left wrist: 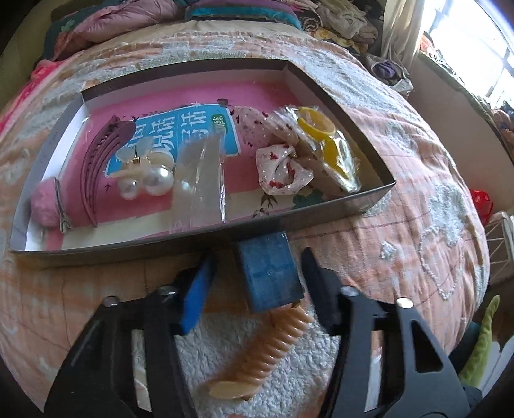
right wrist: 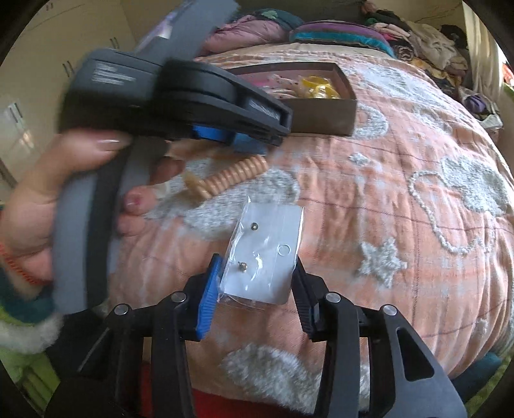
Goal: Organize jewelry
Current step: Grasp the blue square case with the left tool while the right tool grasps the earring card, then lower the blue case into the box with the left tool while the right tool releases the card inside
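Observation:
My left gripper (left wrist: 260,267) hangs over a small blue box (left wrist: 270,273) on the bedspread, just in front of the tray (left wrist: 225,230). The box stands between the fingers; the black finger (left wrist: 318,283) is at its side, and a gap shows beside the blue pad (left wrist: 197,295). A peach spiral hair tie (left wrist: 279,337) lies under the box. In the right wrist view, my right gripper (right wrist: 257,289) is shut on a bagged white card (right wrist: 266,254) holding small stud earrings. The left gripper (right wrist: 273,131), held by a hand (right wrist: 48,193), is down at the blue box (right wrist: 247,143).
The tray holds a pink fuzzy clip (left wrist: 48,205), a maroon comb clip (left wrist: 99,173), a pearl clip (left wrist: 144,177), a clear packet (left wrist: 199,180), a patterned scrunchie (left wrist: 282,170) and bagged yellow pieces (left wrist: 324,141). Pillows and clothes (left wrist: 244,13) pile up at the back.

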